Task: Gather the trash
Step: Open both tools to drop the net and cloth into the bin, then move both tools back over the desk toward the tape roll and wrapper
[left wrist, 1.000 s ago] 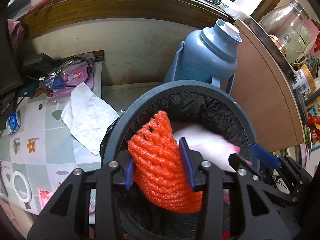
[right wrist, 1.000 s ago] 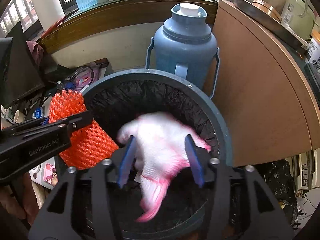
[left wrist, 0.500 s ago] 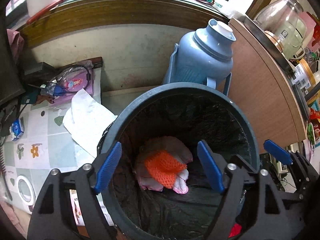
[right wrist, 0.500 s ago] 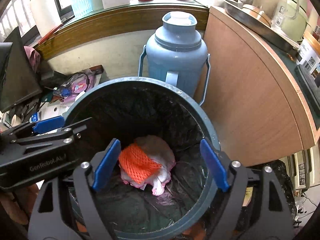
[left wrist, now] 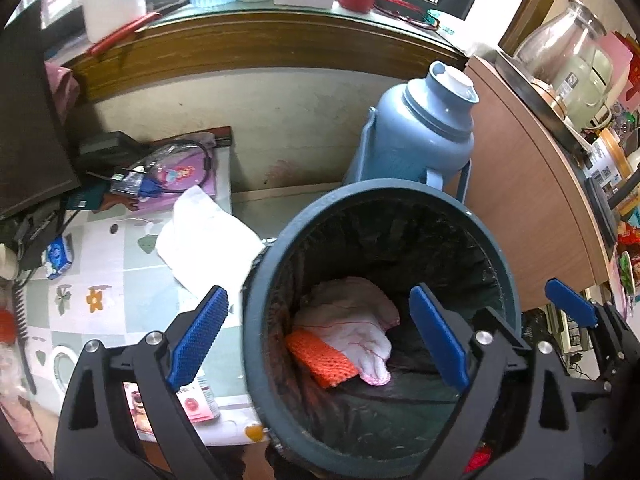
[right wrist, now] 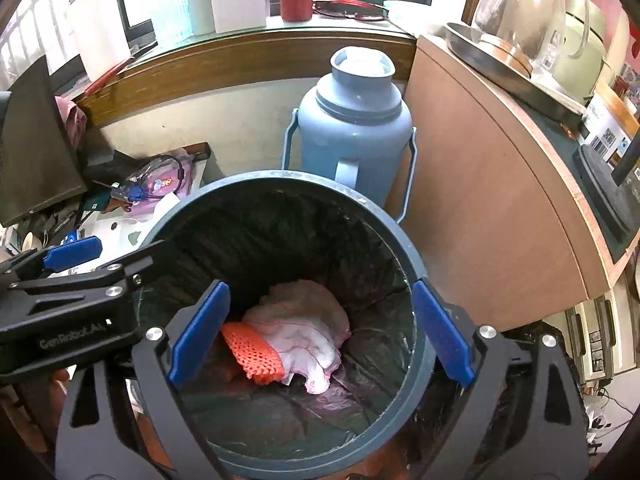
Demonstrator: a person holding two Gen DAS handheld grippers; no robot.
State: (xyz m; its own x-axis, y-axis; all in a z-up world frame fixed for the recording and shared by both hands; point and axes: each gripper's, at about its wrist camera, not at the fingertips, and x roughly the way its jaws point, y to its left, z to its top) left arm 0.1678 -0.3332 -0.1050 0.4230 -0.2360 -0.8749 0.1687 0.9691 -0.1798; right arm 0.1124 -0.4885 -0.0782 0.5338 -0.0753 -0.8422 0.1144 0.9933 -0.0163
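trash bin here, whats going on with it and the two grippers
A person is collecting trash with a gripper in each hand. Both the left gripper and the right gripper hover open and empty over the bin. An orange foam net and a white-pink foam wrap lie at the bottom on the black liner. A white tissue lies on the table beside the bin, likely the next thing to pick up.

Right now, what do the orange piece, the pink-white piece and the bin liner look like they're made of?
Orange piece: foam mesh sleeve, probably; open netted weave, matte. Pink-white piece: soft foam or paper wrap, unclear which; limp folds, pink edges. Bin liner: thin black plastic film; crinkled, slightly glossy. All sit inside the bin.
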